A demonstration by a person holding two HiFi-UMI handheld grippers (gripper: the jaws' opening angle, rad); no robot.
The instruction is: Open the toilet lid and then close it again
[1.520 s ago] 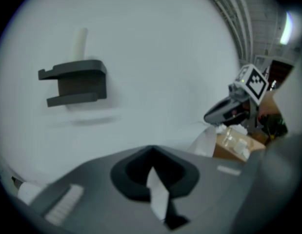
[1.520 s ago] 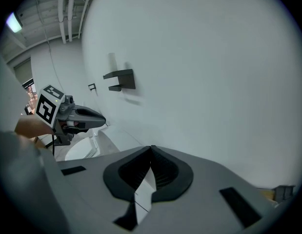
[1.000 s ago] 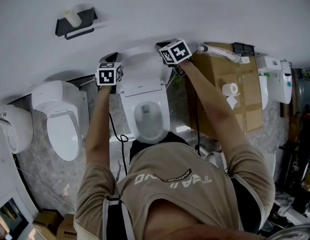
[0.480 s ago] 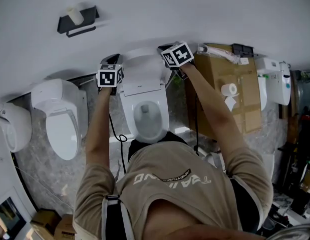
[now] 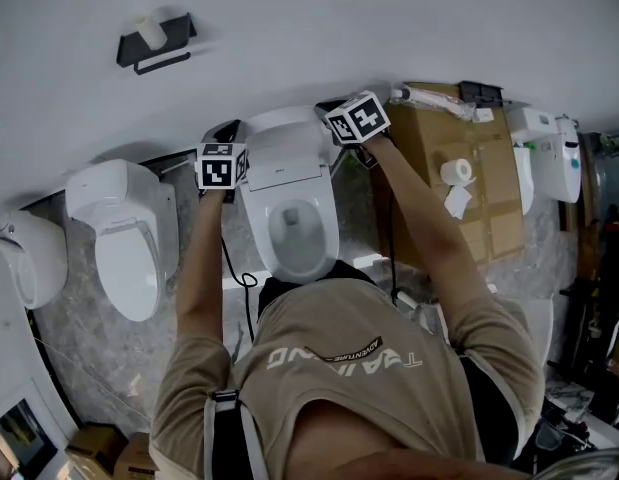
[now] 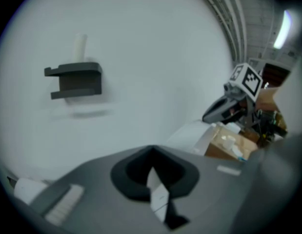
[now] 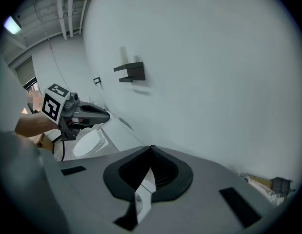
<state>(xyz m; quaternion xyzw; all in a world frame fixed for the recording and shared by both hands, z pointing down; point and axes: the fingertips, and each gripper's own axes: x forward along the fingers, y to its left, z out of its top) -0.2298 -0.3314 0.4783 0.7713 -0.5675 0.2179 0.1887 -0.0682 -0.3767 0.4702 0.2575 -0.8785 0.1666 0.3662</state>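
The first half of the task looks done. The toilet (image 5: 289,230) in the middle has its lid (image 5: 279,153) raised at the far side, close to the wall (image 5: 339,28), and the seat and the bowl are in plain sight below it. What is left, as I judge, is to bring the lid down again onto the seat; nothing shows that this has begun. The left gripper (image 5: 227,130) is at the left edge of the raised lid and the right gripper (image 5: 329,105) is at its right edge, both near the top of the lid and pointing toward the wall. From the head view I cannot tell if they touch the lid or are only just beside it. In the left gripper view the fingers (image 6: 87,184) are drawn together, with only a thin white strip in the slit between them; the fingers (image 7: 204,179) in the right gripper view look the same. Whether this strip is part of the lid's edge or of the gripper itself, I cannot tell. Neither gripper clearly holds anything.
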